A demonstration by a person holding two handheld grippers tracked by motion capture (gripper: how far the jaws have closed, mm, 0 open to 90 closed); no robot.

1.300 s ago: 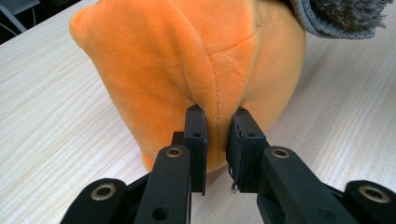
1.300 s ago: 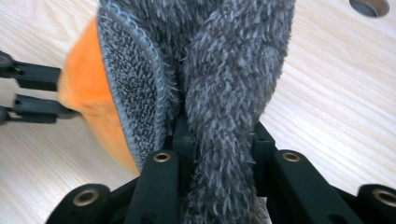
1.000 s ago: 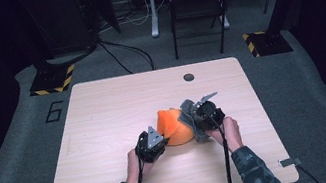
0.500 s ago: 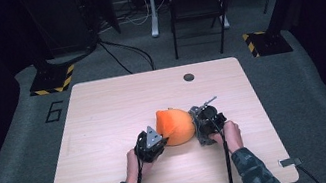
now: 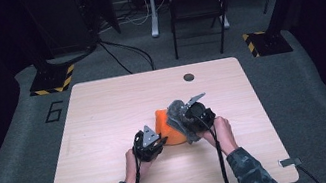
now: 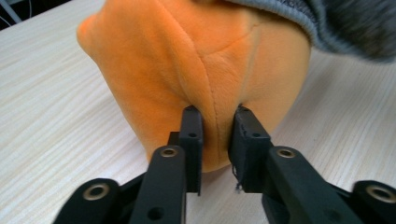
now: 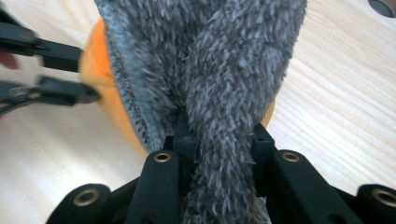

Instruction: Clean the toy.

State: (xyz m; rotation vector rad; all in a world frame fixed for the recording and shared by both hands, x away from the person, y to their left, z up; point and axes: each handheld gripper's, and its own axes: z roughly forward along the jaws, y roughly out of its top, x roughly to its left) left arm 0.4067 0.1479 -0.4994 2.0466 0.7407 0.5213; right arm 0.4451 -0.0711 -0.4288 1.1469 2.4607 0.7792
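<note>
An orange plush piece (image 5: 165, 129) lies on the wooden table (image 5: 103, 107), with a grey fuzzy fabric (image 5: 176, 114) draped over its right side. My left gripper (image 5: 158, 140) sits at the plush's near left, shut on a fold of the orange plush (image 6: 187, 60); its jaws (image 6: 217, 116) pinch along a seam. My right gripper (image 5: 188, 117) is at the right, shut on the grey fuzzy fabric (image 7: 210, 56), which bunches between its jaws (image 7: 219, 130). Orange plush (image 7: 100, 74) peeks out behind the grey, with the left gripper (image 7: 88, 77) touching it.
A round dark grommet (image 5: 189, 76) sits in the table's far side. A folding chair (image 5: 196, 4) and cables stand on the floor beyond. Bare tabletop stretches left and right of the plush.
My right gripper has shifted left with the grey fabric, drawing it further over the orange plush, so less orange shows. The left gripper has hardly moved.
</note>
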